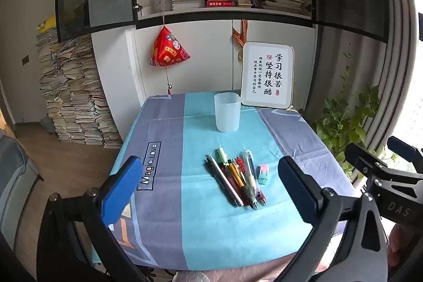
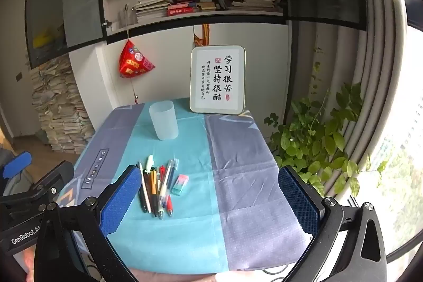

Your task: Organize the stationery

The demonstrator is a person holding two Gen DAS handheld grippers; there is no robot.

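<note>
A bundle of several pens [image 1: 236, 180] [image 2: 157, 186] lies in the middle of the small table, on the blue and grey cloth [image 1: 169, 202] [image 2: 243, 176]. A pink and green eraser [image 1: 263, 174] [image 2: 180, 184] rests just right of the pens. Behind them stands an upright frosted plastic cup [image 1: 228, 112] [image 2: 164, 120] with nothing visible inside. My left gripper [image 1: 211, 186] hovers open over the near edge, in front of the pens. My right gripper [image 2: 211, 200] is open too, to the right of the pens, holding nothing.
A framed calligraphy sign [image 1: 267, 74] [image 2: 217, 79] leans at the table's back edge. Behind it are a white cabinet and bookshelves, with a red hanging ornament [image 1: 169, 47]. A leafy plant [image 2: 317, 139] stands right of the table. Stacks of paper [image 1: 71, 91] rise at the left.
</note>
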